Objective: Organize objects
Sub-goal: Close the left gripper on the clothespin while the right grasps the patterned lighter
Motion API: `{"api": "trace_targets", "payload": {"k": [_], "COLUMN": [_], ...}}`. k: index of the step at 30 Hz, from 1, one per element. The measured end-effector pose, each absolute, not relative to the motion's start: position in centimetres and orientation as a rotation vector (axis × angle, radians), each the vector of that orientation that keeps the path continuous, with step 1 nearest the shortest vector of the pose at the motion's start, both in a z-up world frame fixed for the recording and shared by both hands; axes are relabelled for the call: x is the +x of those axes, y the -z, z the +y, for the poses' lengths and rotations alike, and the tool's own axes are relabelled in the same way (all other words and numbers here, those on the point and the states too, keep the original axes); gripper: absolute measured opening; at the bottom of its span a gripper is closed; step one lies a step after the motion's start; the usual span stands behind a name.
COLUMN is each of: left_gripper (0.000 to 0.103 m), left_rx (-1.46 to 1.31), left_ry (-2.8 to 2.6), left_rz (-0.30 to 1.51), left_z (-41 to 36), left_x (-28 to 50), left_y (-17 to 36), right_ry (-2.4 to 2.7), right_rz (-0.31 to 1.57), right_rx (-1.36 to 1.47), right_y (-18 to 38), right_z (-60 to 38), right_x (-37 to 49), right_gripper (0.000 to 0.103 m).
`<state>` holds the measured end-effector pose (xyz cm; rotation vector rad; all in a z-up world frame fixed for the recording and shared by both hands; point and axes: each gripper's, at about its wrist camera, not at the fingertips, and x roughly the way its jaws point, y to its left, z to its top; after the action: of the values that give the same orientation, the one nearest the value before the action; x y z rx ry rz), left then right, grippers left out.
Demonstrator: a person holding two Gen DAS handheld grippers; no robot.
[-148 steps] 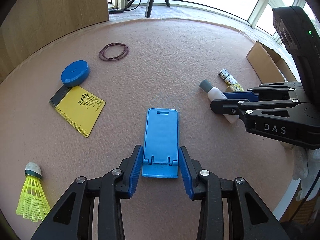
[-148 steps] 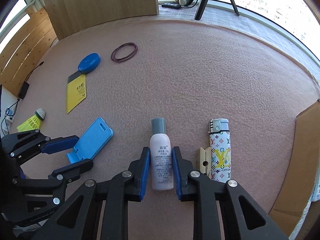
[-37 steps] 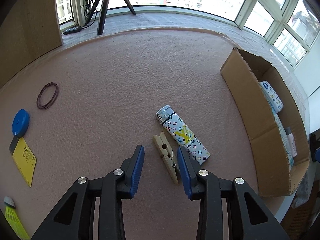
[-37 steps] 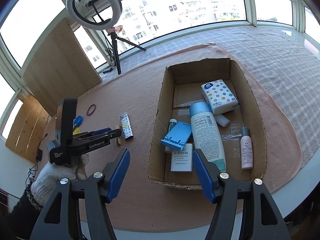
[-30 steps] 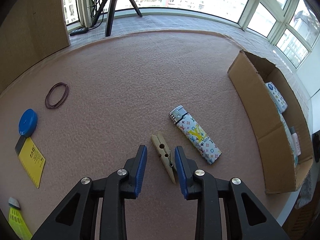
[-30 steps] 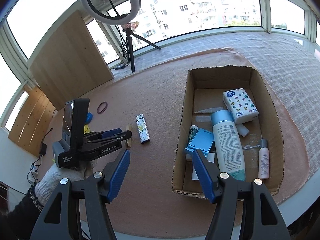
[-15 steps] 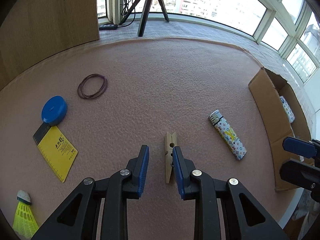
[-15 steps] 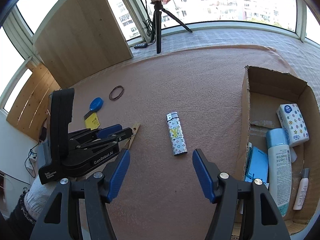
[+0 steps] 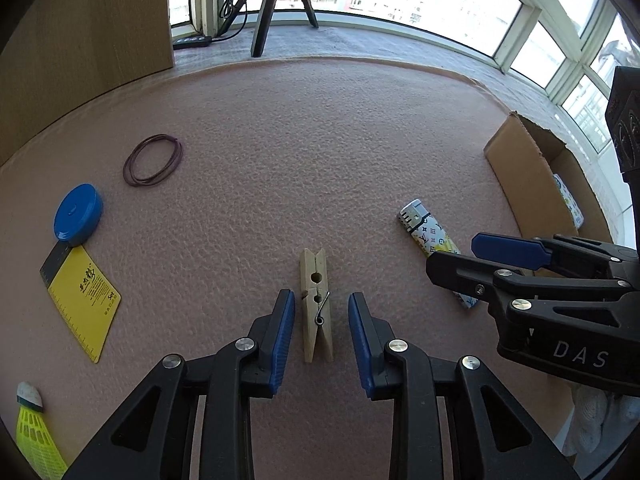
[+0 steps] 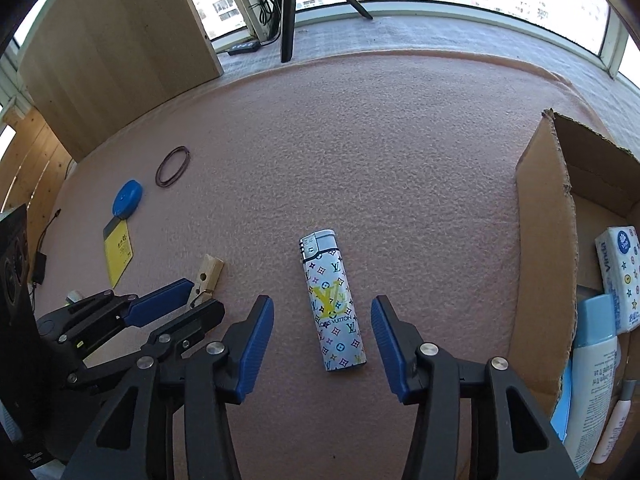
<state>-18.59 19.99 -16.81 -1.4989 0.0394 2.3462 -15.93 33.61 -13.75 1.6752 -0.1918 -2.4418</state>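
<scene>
Wooden clothespin point(image 9: 317, 304) lies untouched between left claw point(image 9: 321, 308) pads.

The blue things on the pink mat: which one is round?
The blue round case, beside the yellow card. The other blue things are the long, flat pads on the gripper fingers.

Both grippers point steeply downward, side by side. The left gripper point(image 9: 321, 320) has its blue fingers point(image 9: 282, 336) slightly apart and opening. The right gripper point(image 10: 322, 338) stands wider, its jaws closing.
</scene>
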Motion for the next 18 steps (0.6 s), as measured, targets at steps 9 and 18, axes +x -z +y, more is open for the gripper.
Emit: {"api": "trace_targets", "payload": {"k": [9,18], "left_gripper": [0.021,0.015], "left_rx": [-1.507,-1.512], "left_ry": [-2.351,-2.344], "left_rz": [0.034,0.035], "left_z": [19.7,19.6], "left_x": [-19.0,-19.0], "left_y": [16.9,16.7], "right_ry": [2.441,2.445], "right_rz": [-0.116,-0.052], "right_rx": [1.705,1.705], "right_y": [14.7,14.8], "right_z": [33.2,32.7], "right_x": [-16.8,-16.9], "right_gripper": [0.040,0.023]}}
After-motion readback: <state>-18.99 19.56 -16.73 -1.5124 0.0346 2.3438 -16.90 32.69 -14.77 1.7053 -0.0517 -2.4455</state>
